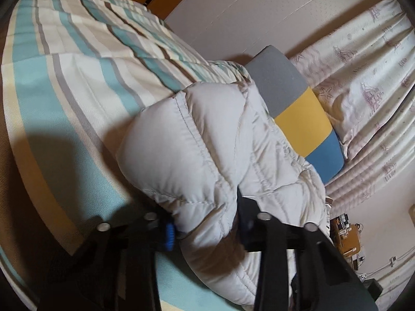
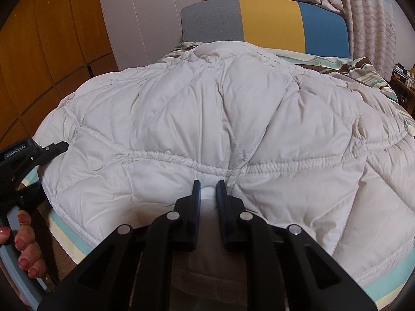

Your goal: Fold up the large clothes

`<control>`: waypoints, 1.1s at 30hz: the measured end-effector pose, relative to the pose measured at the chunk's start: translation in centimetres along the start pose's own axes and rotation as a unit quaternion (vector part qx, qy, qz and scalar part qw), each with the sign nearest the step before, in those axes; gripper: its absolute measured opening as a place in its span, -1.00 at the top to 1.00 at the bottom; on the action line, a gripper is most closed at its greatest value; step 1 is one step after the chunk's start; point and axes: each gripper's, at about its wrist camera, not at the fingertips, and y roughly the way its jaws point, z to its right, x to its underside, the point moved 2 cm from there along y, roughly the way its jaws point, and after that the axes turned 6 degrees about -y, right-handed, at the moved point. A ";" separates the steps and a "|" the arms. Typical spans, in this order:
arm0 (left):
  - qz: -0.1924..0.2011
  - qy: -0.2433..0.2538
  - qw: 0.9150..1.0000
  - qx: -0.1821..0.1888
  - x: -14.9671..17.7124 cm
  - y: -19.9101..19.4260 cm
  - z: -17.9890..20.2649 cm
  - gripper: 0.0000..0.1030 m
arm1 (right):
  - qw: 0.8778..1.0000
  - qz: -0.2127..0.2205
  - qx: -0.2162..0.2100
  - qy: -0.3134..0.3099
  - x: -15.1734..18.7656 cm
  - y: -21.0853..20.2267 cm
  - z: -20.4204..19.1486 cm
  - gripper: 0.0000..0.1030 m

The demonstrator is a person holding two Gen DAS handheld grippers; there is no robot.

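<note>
While the big white puffy coat [image 2: 220,119] lies spread on the striped bed [image 1: 64,77], both tools have hold of it. The right hand-held gripper [image 2: 208,194] is pinched on the near edge of the coat, just below the gathered seam — a little white cloth shows between its two fingers. The left hand-held gripper [image 1: 207,225] is clamped on a fat fold at the coat's side, with the blue pad of one finger [image 1: 169,235] pressed into it.

The coat looks light and very soft, full of air, so it will likely squash down and then puff back up. Its smooth shell may be slippery. I think the best places to grab are the stitched seams and the hem — the cloth is thinner and firmer there. A gray, yellow and blue cushion [image 2: 269,23] stands behind the coat.
</note>
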 end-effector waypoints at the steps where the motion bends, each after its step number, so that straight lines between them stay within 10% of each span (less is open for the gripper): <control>1: 0.004 0.004 1.000 0.000 -0.1 -0.3 0.3 0.48 | 1.000 0.000 0.001 -0.001 0.0 0.0 -0.1 0.76; 8: 0.060 0.123 0.989 0.055 0.5 -4.0 7.6 0.55 | 1.000 -0.001 -0.013 0.020 0.1 -0.4 0.4 0.76; 19: 0.097 0.325 0.931 0.135 5.6 -6.7 17.3 0.55 | 0.989 0.022 -0.058 0.137 0.5 -3.8 4.7 0.44; 26: 0.103 0.364 0.916 0.136 7.4 -6.3 19.7 0.55 | 0.983 0.067 0.054 0.163 1.8 -10.1 10.9 0.23; 33: 0.106 0.414 0.891 0.154 10.1 -6.5 22.2 0.55 | 0.953 0.063 0.180 0.237 5.5 -14.4 18.4 0.22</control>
